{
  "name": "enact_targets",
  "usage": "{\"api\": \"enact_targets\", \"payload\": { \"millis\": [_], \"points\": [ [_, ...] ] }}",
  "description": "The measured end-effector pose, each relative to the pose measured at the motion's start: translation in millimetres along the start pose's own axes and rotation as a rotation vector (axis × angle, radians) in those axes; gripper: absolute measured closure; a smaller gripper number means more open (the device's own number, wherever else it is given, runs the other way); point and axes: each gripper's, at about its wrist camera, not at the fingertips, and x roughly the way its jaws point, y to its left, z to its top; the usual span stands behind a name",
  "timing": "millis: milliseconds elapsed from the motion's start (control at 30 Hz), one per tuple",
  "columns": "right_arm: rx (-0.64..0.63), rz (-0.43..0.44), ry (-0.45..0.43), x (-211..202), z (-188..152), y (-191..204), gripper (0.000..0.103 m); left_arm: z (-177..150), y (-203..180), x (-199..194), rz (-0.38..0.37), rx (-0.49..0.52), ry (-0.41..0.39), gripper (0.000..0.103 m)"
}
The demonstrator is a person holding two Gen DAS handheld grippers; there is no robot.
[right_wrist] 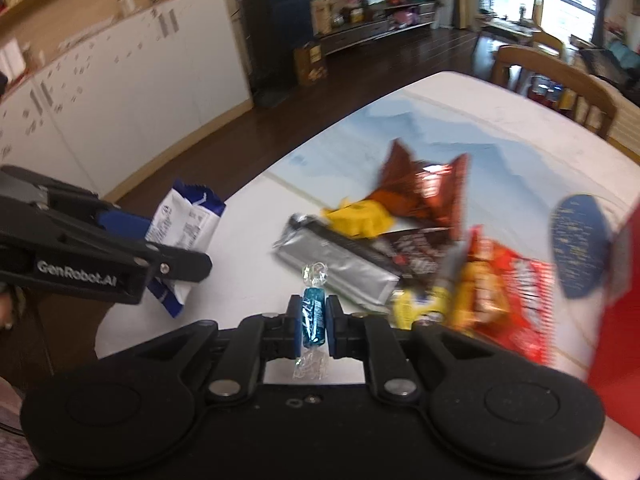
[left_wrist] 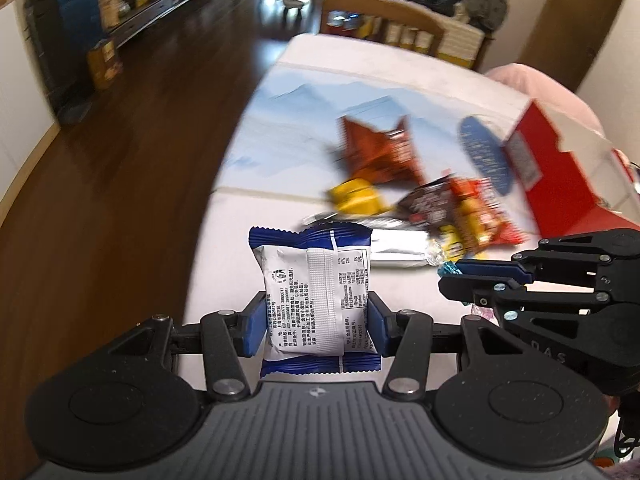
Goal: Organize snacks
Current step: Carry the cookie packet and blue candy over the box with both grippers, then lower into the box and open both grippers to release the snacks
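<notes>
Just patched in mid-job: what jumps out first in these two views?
Both grippers are loaded: the left gripper clamps a blue-and-white packet, and the right gripper pinches a small blue candy. Beyond them a jumble of snacks lies on the white table, with a red box at its right edge.

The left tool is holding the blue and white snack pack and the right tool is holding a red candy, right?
Not quite. The candy in the right tool is blue, as the right wrist view shows. The left tool does hold the blue and white snack pack.
</notes>
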Motion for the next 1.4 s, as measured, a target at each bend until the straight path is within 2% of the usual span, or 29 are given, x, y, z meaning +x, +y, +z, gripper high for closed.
{"api": "enact_targets", "payload": {
  "millis": [400, 733, 1067, 1300, 1400],
  "points": [
    [0.156, -0.158, -0.142, -95.8, -5.7, -84.9, 0.093, 54.3, -115.5, -16.2, -0.148, 0.182, -0.047, 0.053],
    [0.235, -0.28, -0.209, -136.1, -21.2, -159.4, 0.093, 89.2, -213.9, -5.7, -0.222, 0.306, -0.066, 0.053],
    [0.317, -0.359, -0.21, -148.4, -38.4, -233.0, 0.093, 117.8, -296.3, 23.1, -0.245, 0.381, -0.037, 0.053],
    [0.366, -0.396, -0.159, -142.8, -54.9, -270.0, 0.093, 132.4, -335.8, 58.4, -0.23, 0.417, 0.013, 0.053],
    [0.388, -0.377, -0.127, -138.1, -60.9, -283.4, 0.093, 137.7, -349.1, 79.1, -0.209, 0.42, 0.049, 0.053]
  ]
}}
